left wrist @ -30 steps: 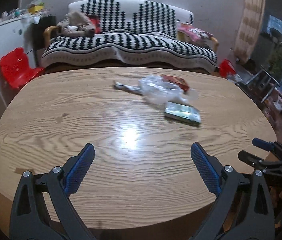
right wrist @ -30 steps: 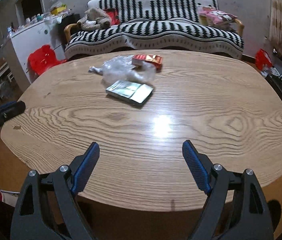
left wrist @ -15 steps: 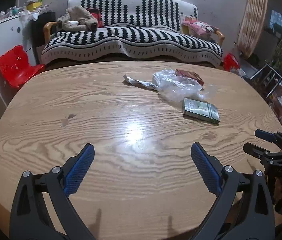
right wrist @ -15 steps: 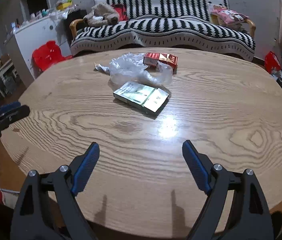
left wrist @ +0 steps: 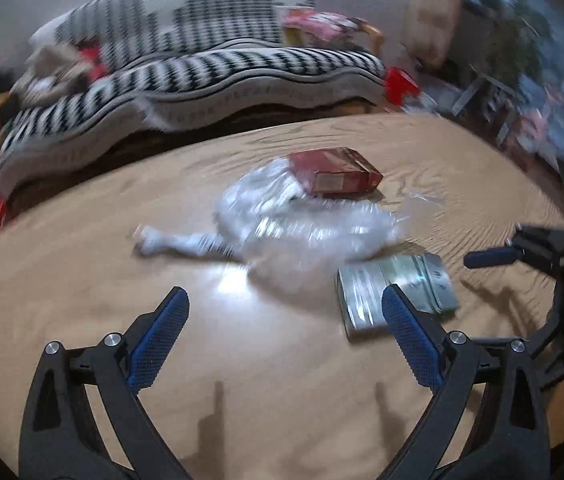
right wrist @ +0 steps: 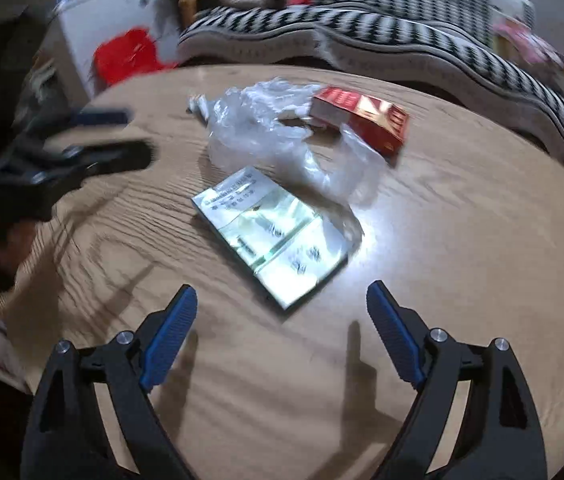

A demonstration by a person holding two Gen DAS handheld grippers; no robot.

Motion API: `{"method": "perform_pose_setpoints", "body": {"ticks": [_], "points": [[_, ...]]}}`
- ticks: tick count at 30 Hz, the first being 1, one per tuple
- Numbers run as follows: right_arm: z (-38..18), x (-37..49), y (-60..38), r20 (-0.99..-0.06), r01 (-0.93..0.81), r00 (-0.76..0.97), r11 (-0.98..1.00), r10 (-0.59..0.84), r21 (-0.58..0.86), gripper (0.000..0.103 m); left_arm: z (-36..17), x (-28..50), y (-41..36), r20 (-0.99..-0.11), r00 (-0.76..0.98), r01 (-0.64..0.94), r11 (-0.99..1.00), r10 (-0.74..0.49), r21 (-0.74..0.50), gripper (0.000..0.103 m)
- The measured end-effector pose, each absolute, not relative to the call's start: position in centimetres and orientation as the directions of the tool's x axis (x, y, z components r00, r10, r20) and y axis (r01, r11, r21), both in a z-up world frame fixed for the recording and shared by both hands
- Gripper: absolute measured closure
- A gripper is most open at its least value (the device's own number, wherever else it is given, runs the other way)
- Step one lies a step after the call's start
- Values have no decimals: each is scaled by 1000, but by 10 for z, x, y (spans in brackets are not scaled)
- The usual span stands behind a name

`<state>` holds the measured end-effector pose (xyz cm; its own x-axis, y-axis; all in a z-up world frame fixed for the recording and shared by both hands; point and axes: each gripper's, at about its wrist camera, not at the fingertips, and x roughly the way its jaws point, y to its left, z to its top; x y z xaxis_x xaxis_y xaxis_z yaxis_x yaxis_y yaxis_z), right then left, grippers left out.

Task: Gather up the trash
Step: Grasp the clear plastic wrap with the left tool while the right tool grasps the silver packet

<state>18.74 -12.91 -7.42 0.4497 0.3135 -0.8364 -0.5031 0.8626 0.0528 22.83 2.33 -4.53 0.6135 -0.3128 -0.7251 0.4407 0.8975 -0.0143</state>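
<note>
Nothing was collected yet: both grippers (left (left wrist: 282,332), right (right wrist: 282,320)) gaped empty, silver packet (right wrist: 274,236) lying mid-frame on the table (right wrist: 461,220).

Both wrist views low, near shared table (left wrist: 82,264)

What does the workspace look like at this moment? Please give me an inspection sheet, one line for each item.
Surface: wooden table, glossy, with a light glare.
Job's things: silver-green pack lying flat; red pack behind it; crumpled clear plastic bag between them, touching both; twisted white wrapper at the bag's far-left side.
Clutter: nothing seen apart from the trash.
Grippers: left gripper and right gripper both above the table, jaws wide apart, holding nothing.
Cables: nothing seen.
Surroundings: black-and-white striped sofa, red chair, white cabinet; both views motion-blurred.
</note>
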Motion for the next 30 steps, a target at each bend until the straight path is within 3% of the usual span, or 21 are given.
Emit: {"method": "perform_pose_setpoints", "body": {"ticks": [5, 8, 11, 14, 16, 19, 24, 30], "points": [[-84, 210, -120, -843, -567, 434, 823, 318, 18, 19, -47, 254, -16, -700, 632, 576, 806, -332, 138, 9], [-89, 211, -117, -833, -590, 446, 808, 328, 2, 18, -48, 264, -31, -707, 607, 624, 769, -363, 141, 9], [-86, 204, -120, -817, -600, 457, 800, 352, 9, 35, -55, 266, -44, -725, 579, 660, 736, -373, 148, 9], [-86, 191, -121, -816, -602, 452, 798, 361, 19, 38, -65, 263, -51, -757, 538, 682, 719, -371, 133, 34], [-85, 177, -121, -816, -605, 447, 796, 366, 25, 39, -70, 260, -54, -771, 525, 682, 720, -359, 128, 65], [-83, 158, -123, -819, -591, 444, 806, 363, 37, 40, -66, 250, -52, -768, 527, 659, 746, -364, 99, 87], [-78, 113, -132, -816, -527, 455, 846, 356, 75, 41, -43, 218, -37, -731, 565, 590, 807, -384, 33, 93], [-59, 56, -154, -790, -360, 548, 930, 275, 74, 41, -13, 155, -5, -735, 611, 392, 919, -295, -42, 93]]}}
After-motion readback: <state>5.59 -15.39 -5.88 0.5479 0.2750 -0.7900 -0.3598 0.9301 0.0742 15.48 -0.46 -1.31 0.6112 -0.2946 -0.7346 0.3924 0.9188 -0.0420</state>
